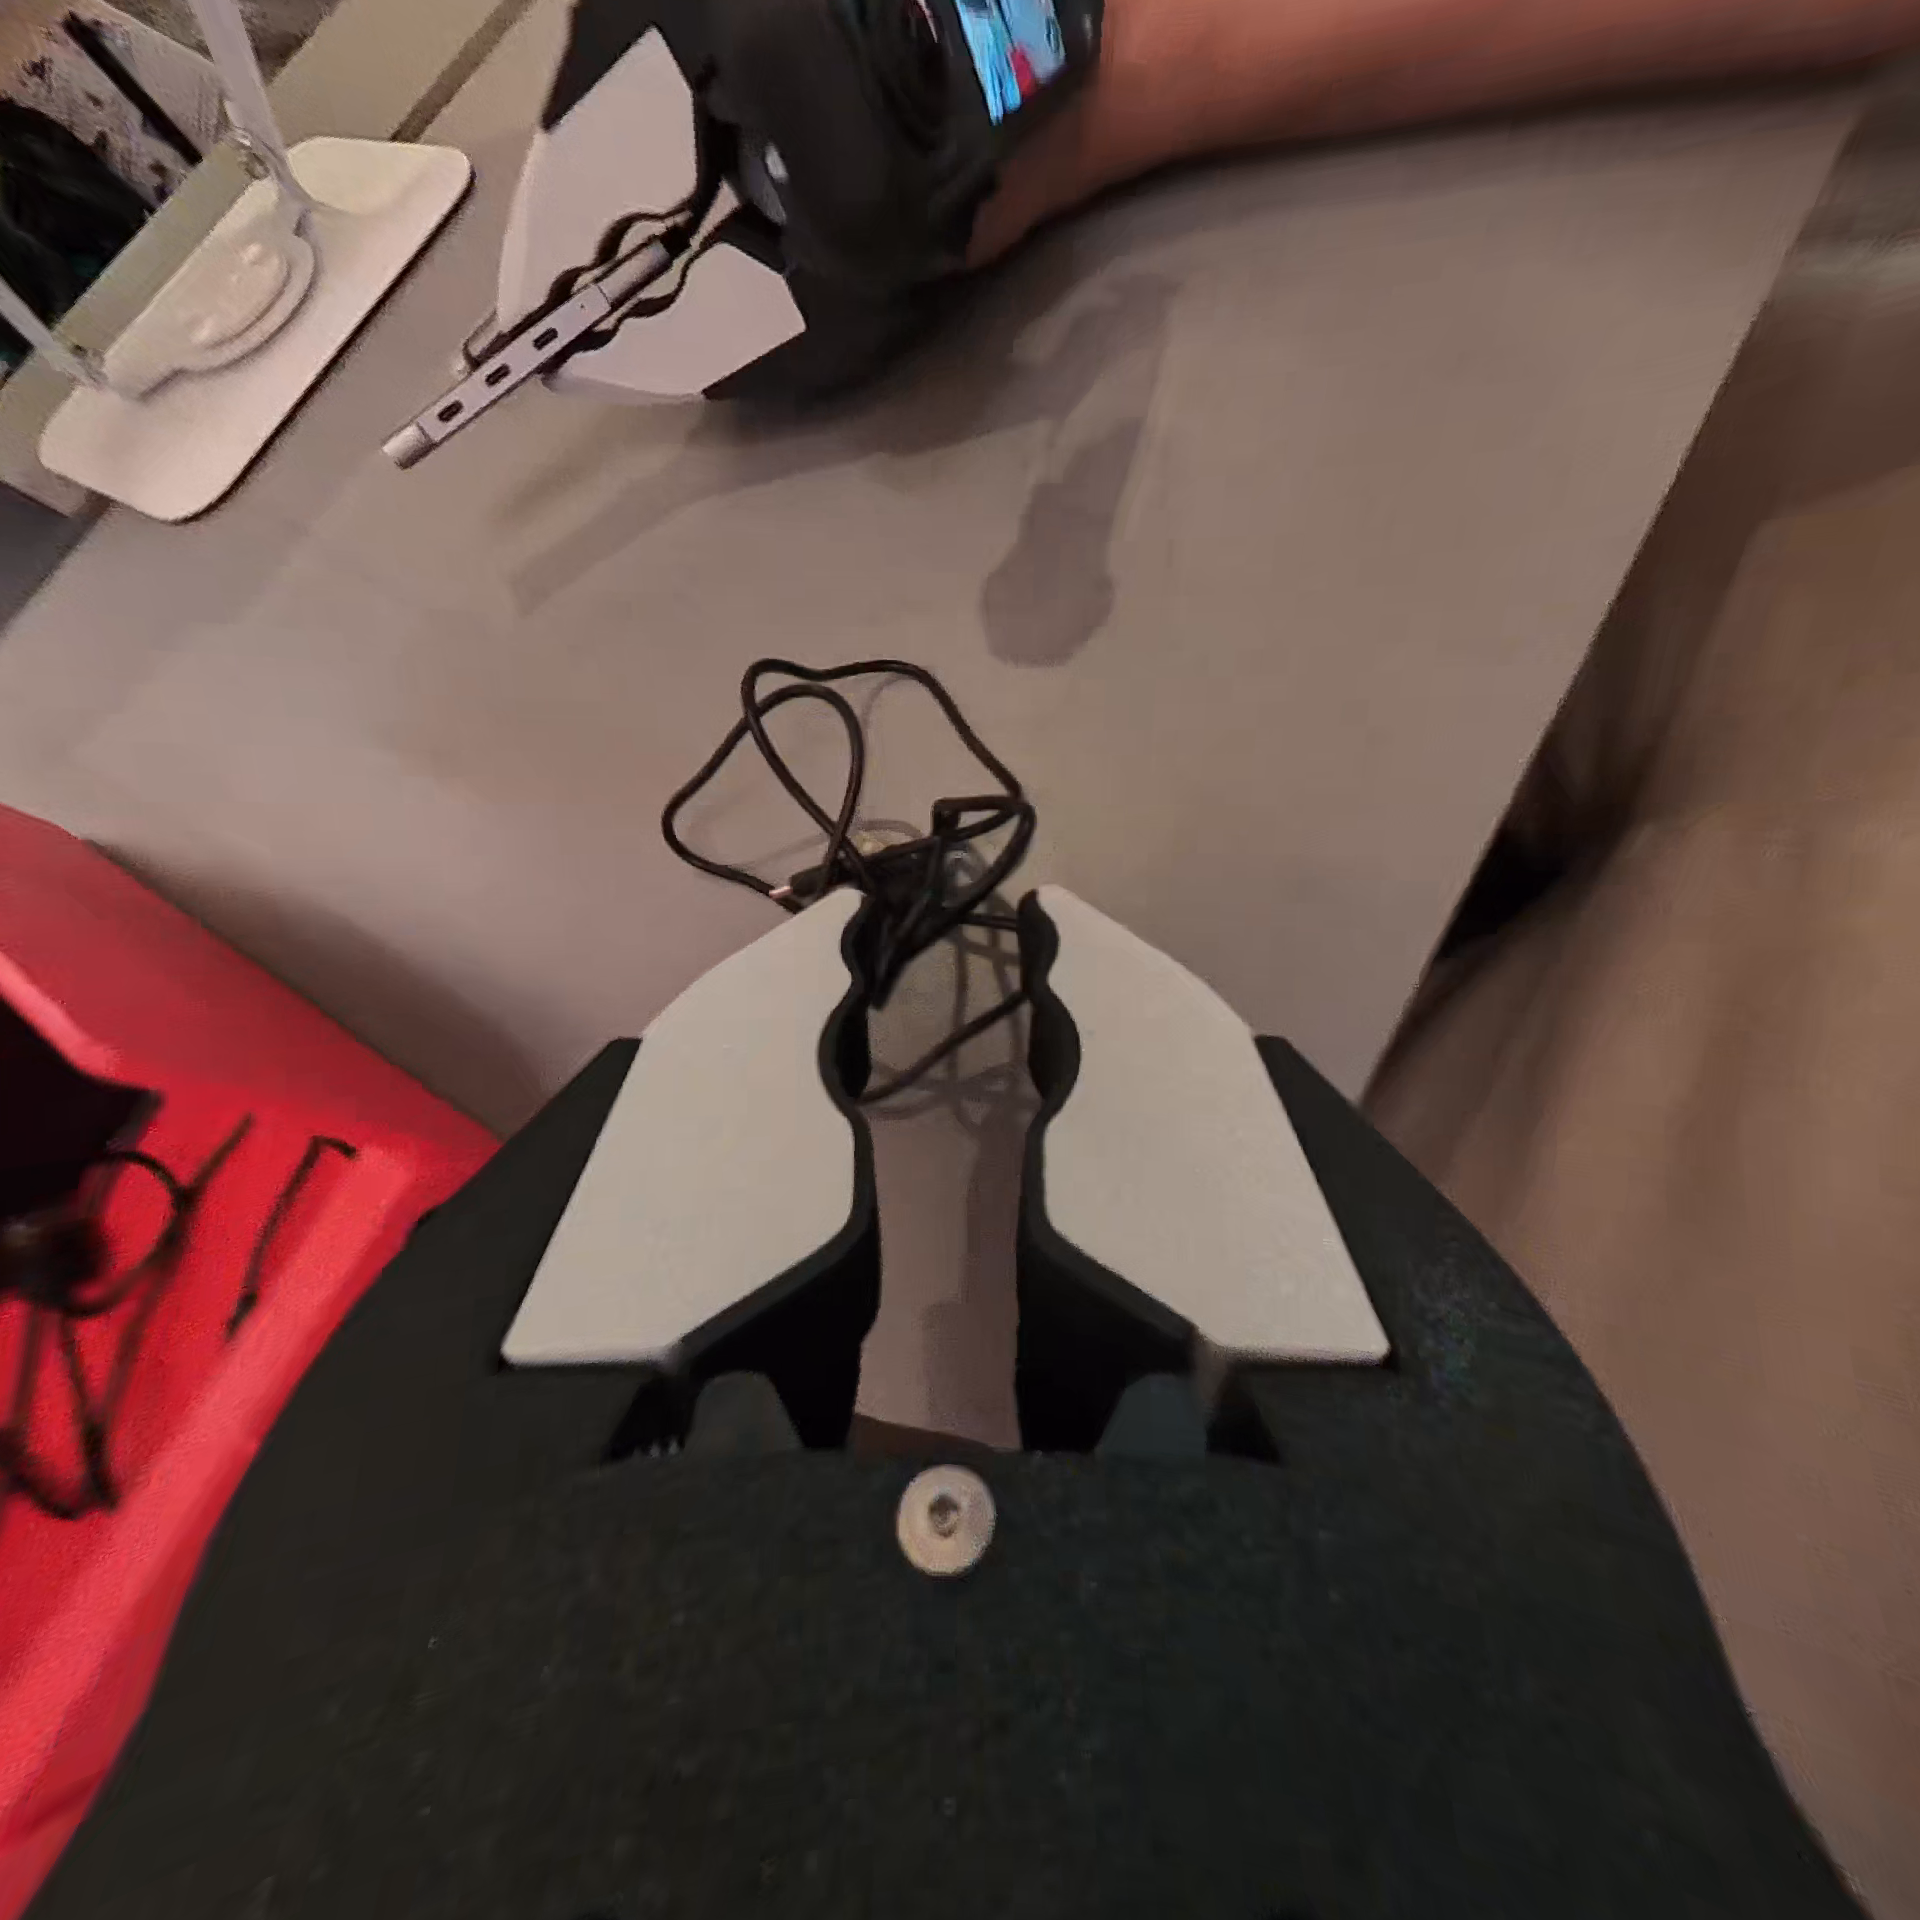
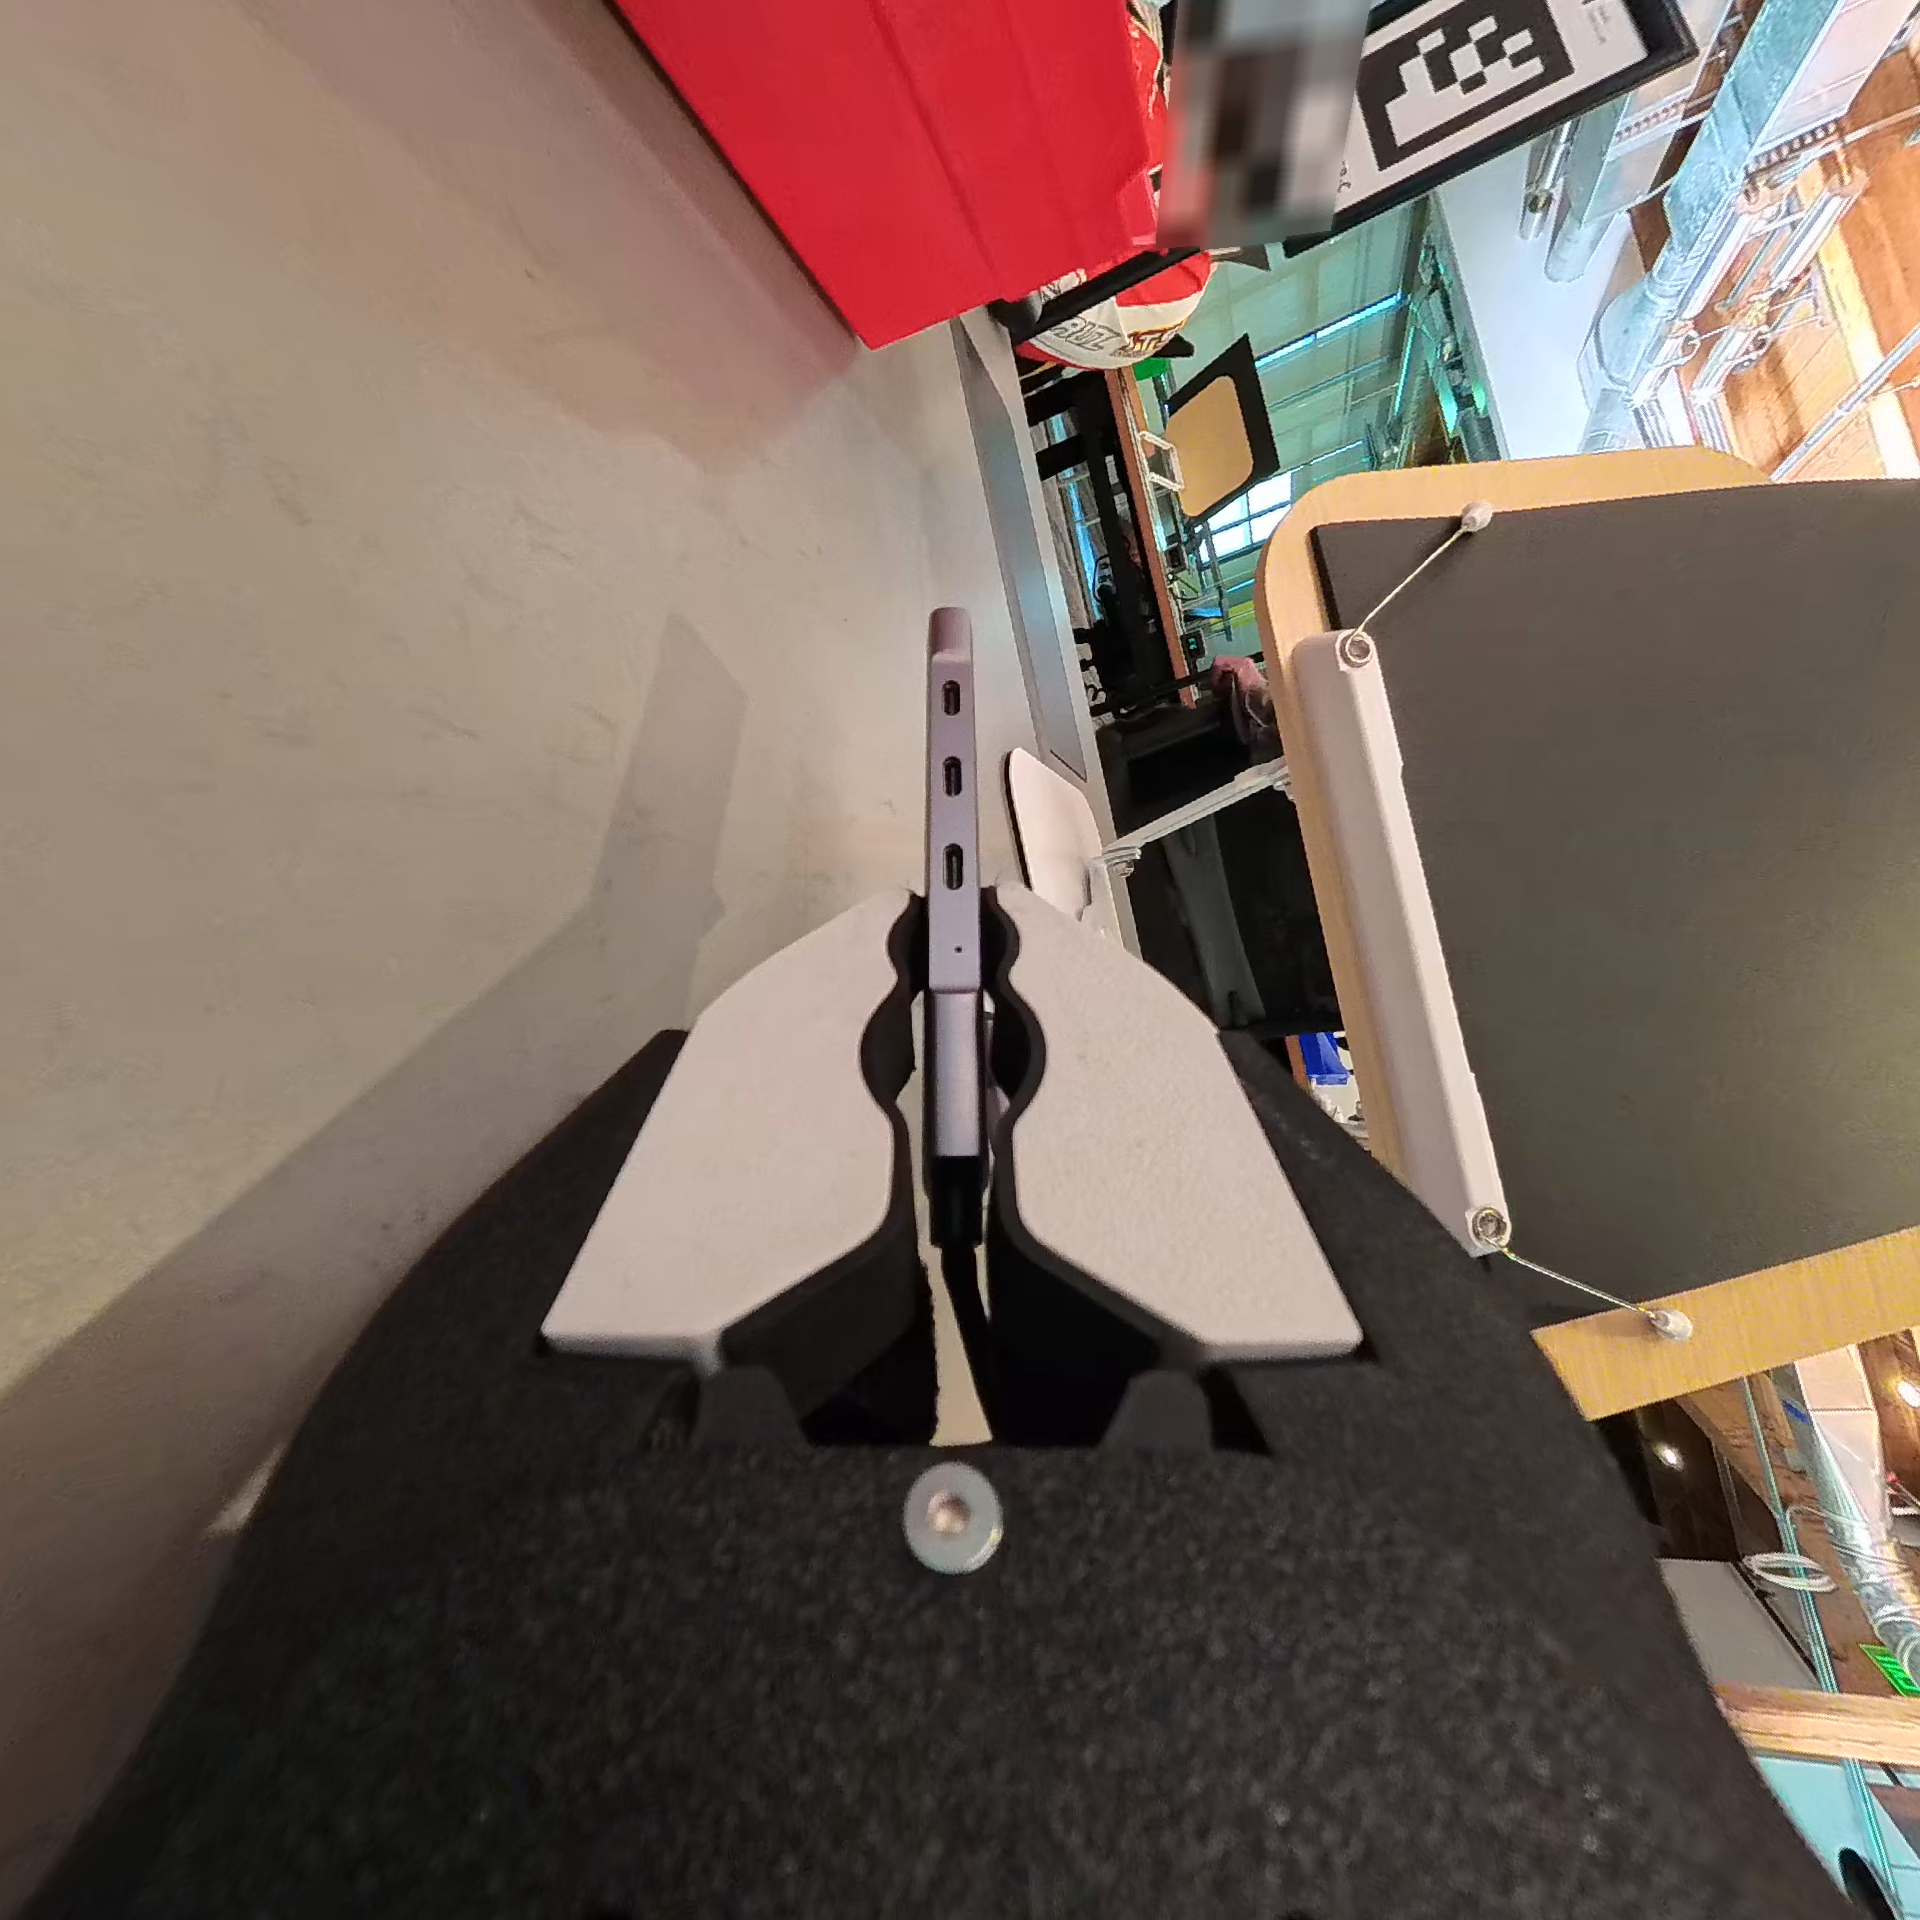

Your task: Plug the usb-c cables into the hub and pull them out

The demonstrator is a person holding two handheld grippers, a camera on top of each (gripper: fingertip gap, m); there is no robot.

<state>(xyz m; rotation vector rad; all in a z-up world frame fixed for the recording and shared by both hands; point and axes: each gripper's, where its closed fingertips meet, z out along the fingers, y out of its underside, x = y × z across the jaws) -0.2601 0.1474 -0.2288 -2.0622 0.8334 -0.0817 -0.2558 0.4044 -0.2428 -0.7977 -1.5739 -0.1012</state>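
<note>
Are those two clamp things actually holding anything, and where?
The right hand-held gripper clamps the slim grey metal hub by its cable end. The left hand-held gripper is open over the tangled black cable, gripping nothing.

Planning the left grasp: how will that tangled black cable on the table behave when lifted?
Probably floppy: the black cable lies in thin loose loops on the table, so it should droop from the left gripper. Likely light and thin, so it may slip. Its strands cross, so the whole tangle may come up together.
</note>
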